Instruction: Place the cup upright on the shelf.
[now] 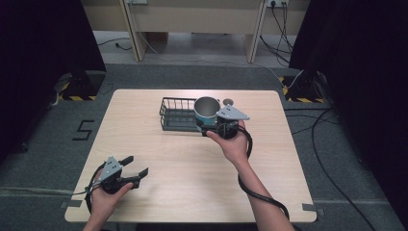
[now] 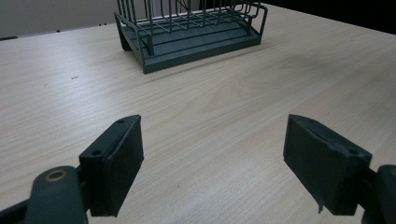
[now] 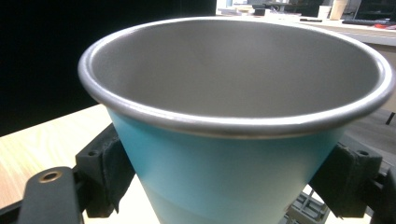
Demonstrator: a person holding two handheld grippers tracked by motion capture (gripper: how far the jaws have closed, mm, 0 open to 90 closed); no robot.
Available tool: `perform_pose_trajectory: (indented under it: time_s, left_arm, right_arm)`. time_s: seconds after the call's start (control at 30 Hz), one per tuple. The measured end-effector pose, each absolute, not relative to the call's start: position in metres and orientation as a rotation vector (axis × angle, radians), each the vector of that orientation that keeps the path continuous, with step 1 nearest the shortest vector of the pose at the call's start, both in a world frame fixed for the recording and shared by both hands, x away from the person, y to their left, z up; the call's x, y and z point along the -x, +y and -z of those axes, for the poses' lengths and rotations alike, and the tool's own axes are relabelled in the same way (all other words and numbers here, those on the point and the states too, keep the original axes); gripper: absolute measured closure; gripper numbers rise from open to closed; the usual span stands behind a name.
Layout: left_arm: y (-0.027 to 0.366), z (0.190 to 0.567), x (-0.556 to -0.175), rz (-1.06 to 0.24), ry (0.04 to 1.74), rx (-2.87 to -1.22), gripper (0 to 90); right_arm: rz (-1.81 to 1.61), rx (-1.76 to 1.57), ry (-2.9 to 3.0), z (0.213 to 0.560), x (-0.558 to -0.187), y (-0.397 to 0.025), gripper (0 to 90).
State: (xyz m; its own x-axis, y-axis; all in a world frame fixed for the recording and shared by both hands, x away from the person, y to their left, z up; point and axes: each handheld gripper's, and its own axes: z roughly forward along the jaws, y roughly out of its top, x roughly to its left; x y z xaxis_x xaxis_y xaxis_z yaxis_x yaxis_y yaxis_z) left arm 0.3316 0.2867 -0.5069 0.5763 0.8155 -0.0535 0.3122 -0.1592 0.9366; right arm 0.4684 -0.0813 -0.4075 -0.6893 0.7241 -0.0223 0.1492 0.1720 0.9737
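A blue cup (image 1: 207, 111) with a bare metal inside and rolled rim is held upright over the right end of a dark wire basket (image 1: 176, 115). My right gripper (image 1: 216, 126) is shut on the cup; in the right gripper view its pads (image 3: 108, 172) press both sides of the blue wall of the cup (image 3: 224, 172). My left gripper (image 1: 135, 169) rests low over the table's front left corner, open and holding nothing. The left gripper view has the basket (image 2: 191, 32) ahead, beyond the open gripper (image 2: 212, 161).
The light wood table (image 1: 192, 178) has bare surface between the basket and the front edge. A small round grey object (image 1: 228, 101) lies behind the cup. Cables and taped stands sit on the floor around the table.
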Motion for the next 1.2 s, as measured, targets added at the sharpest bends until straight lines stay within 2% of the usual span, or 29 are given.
perform_pose_trajectory:
  time_s: [1.2]
  left_arm:
    - [0.288,0.507,-0.332,-0.582,0.935,-1.727,19.6]
  right_arm:
    - [-1.528,-0.871,1.958,0.396,-0.510,-0.060,18.3]
